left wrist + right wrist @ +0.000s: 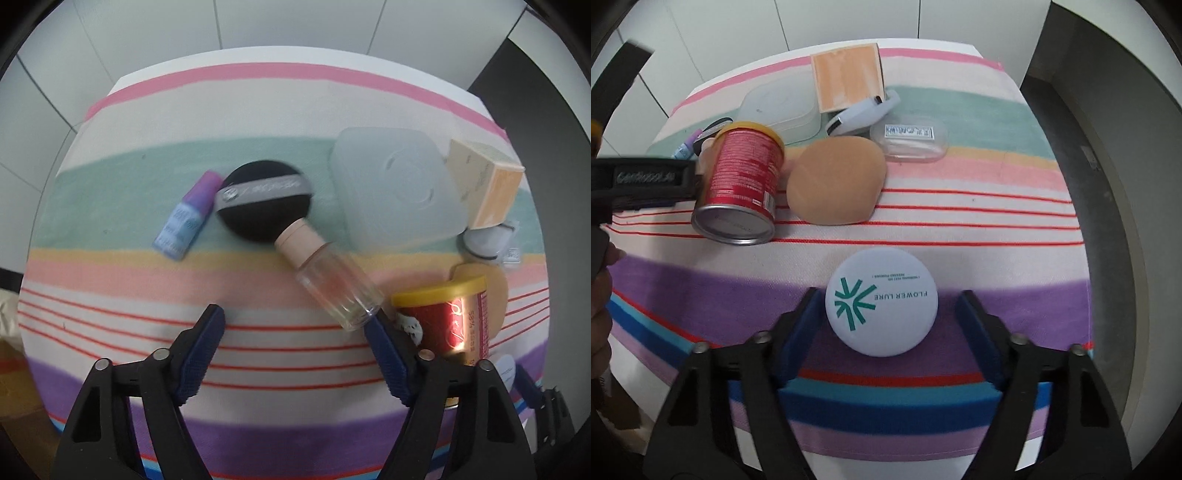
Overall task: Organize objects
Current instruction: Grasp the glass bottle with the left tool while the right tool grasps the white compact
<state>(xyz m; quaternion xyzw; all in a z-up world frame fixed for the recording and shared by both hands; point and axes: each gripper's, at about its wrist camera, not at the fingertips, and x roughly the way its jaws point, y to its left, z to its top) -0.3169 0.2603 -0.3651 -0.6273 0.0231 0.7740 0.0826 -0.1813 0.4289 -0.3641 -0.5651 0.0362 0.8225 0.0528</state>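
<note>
In the left wrist view my left gripper (295,317) is open and empty over the striped cloth. A clear glass bottle with a beige cap (328,275) lies just ahead of its right finger. Beyond are a black powder puff (264,201) and a small purple-capped bottle (186,218). In the right wrist view my right gripper (888,297) is open around a white round compact (882,301) lying on the cloth; the jaws stand apart from it on both sides.
A red can with a yellow lid (742,184) lies on its side beside a tan sponge puff (836,181). Behind are a frosted square container (397,192), an orange-beige box (847,77), a white bracelet (862,110) and a clear small case (910,138). The table edge is near on the right.
</note>
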